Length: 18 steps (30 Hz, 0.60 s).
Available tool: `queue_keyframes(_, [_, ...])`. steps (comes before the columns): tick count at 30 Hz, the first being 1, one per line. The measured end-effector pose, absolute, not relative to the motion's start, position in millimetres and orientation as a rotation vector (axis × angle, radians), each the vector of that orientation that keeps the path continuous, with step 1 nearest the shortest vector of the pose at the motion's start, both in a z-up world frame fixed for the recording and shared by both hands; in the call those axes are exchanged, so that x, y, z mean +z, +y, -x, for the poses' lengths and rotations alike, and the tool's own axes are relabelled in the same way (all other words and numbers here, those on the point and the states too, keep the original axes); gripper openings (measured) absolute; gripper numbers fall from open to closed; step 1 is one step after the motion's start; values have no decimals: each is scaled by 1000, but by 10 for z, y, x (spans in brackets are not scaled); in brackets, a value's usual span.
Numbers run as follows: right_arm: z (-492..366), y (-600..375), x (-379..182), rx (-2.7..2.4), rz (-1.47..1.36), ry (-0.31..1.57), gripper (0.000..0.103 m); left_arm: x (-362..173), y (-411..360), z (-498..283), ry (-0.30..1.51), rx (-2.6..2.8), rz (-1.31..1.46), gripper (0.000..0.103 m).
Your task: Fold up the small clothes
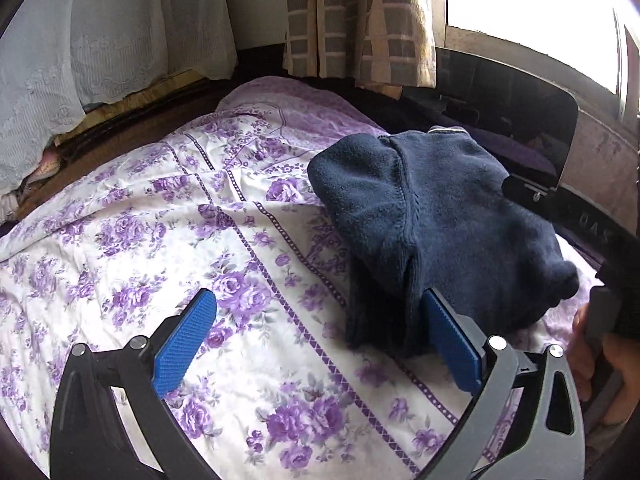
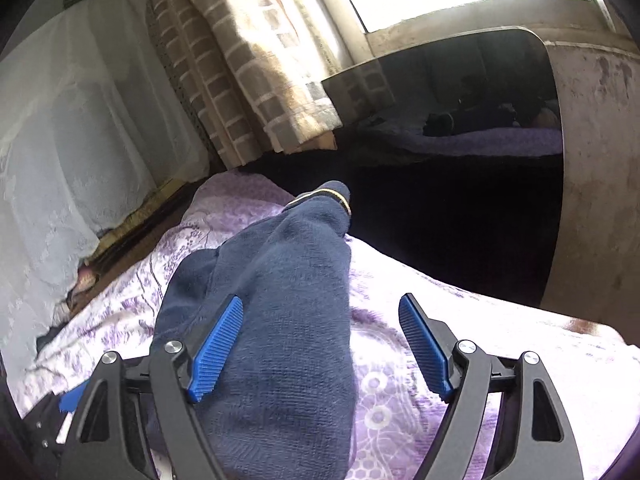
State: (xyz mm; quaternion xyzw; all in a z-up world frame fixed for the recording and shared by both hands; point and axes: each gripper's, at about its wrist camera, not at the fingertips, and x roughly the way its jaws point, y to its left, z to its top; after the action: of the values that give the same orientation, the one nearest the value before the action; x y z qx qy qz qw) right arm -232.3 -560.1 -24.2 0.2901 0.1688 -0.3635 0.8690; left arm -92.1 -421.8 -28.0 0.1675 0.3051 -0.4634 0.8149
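Garment: dark navy fleece garment (image 1: 436, 220), small, lying bunched and doubled over on the bed; a striped rib edge in pale and dark bands is seen at its far end (image 2: 336, 196).
Location: right-hand part of the purple floral white bedsheet (image 1: 160, 240), near the bed's far edge, in front of a dark glossy panel (image 2: 460, 92).
Left gripper (image 1: 316, 344): jaws wide apart, nothing clamped; the right blue pad (image 1: 452, 344) sits just beside, perhaps touching, a hanging fold of the fleece; the left pad is over bare sheet.
Right gripper (image 2: 320, 352): jaws wide apart, no grip; the fleece lies between them and against the left blue pad (image 2: 216, 352); the right pad is clear of it.
Person: a hand (image 1: 600, 352) is seen on the other gripper's handle at the right edge of the left wrist view.
Progress: judged partly done; the cloth appears doubled over at least once, yet the bundle is lumpy and uneven.
Remaining: flattening, a further fold or squaring of edges is judged to be needed; no other small clothes can be made out on the bed.
Writing: raised letters on the dark gripper body (image 1: 592, 228), only a few characters, not legible with confidence. No brand label is seen on the garment.
Surroundings: checked beige curtain (image 1: 360, 20); white lace drape (image 1: 100, 32).
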Motion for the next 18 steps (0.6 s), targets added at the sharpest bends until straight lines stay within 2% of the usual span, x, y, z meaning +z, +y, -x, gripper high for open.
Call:
queue_keyframes(7, [2472, -5415, -112, -838, -548, 313, 81, -248, -4050, 989, 643, -976, -349, 99])
queue_keyframes(9, [2539, -5307, -55, -857, -531, 327, 86, -247, -3958, 1005, 645, -965, -342, 99])
queue_keyframes(18, [2978, -4502, 27, -848, -558, 378, 94, -188, -3497, 992, 713, -925, -277, 99])
